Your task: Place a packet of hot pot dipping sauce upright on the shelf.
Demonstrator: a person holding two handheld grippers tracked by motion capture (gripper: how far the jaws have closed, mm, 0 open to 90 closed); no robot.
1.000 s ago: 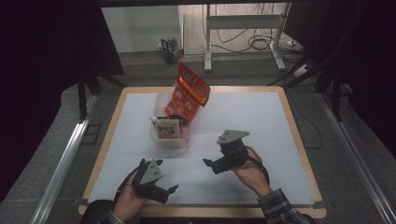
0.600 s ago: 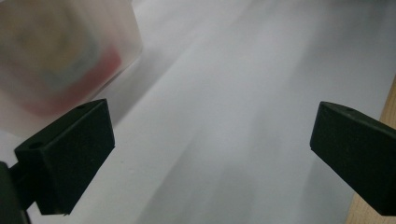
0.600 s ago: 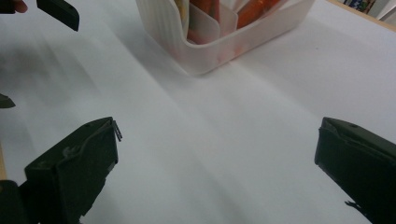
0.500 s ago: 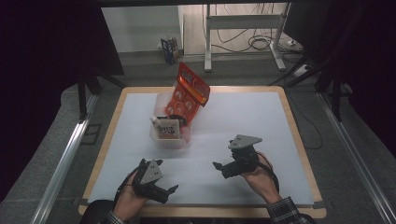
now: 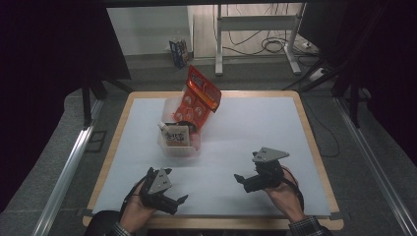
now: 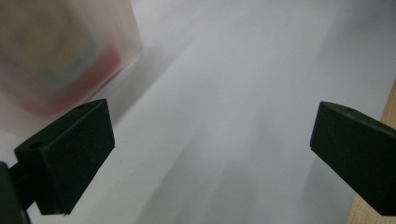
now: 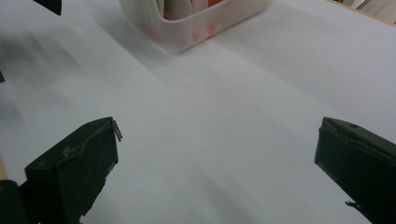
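Both empty, jaws wide apart: left gripper (image 5: pixel 178 200) lower left, right gripper (image 5: pixel 239 179) lower right. Orange snack bag (image 5: pixel 199 97) leaning in clear tub (image 5: pixel 178 147) at upper centre.

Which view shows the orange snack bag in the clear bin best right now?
The high view: the orange snack bag stands tilted in the clear bin, sticking out above its rim. The right gripper view catches the bin's near wall with orange showing through. The left gripper view gives a blurred bin corner.
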